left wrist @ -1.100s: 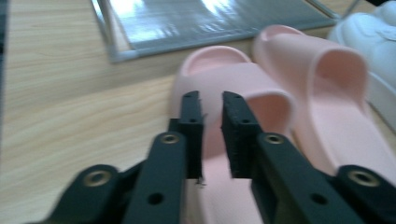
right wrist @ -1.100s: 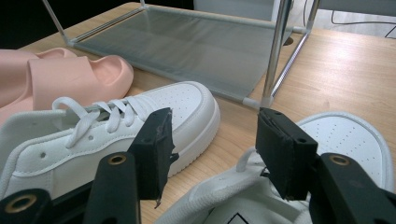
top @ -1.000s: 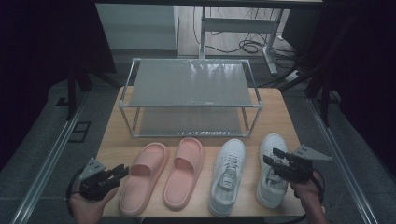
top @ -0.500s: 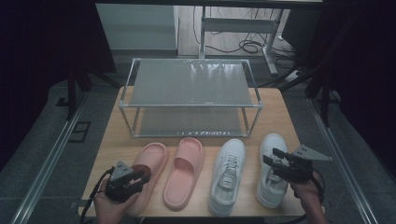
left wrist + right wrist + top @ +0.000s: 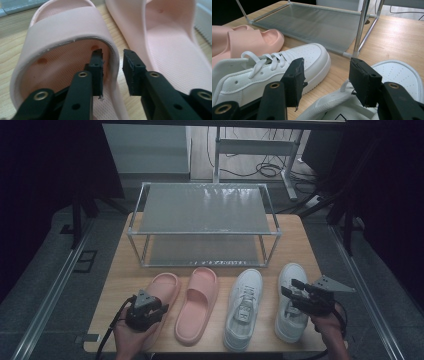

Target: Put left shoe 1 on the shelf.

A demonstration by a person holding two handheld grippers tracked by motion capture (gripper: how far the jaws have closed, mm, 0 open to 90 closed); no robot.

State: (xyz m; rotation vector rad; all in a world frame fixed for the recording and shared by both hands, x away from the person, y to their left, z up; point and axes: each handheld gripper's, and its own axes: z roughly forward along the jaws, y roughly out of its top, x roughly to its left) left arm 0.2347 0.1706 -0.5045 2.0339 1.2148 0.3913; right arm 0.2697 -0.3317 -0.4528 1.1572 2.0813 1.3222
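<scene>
The left gripper [image 5: 112,67] straddles the right side wall of the left pink slipper [image 5: 67,57]: one jaw is inside, under the strap, the other outside in the gap toward the right pink slipper [image 5: 170,50]. The jaws have just been closing, with that wall between them, but a sliver of space shows on each side, so the pads do not yet press on it. In the high view this gripper [image 5: 156,308] sits over the near end of the left slipper [image 5: 165,287], at the near left of the wooden table [image 5: 117,285], with the person's left hand [image 5: 131,336] behind it. The right gripper [image 5: 325,81] has its jaws standing well apart with nothing between them, hovering above the heel of the right white sneaker [image 5: 397,75]; the left white sneaker [image 5: 274,67] lies just beside. Beyond the four shoes, at the far side of the table, stands a metal shoe rack [image 5: 202,210] with two mesh shelves.
</scene>
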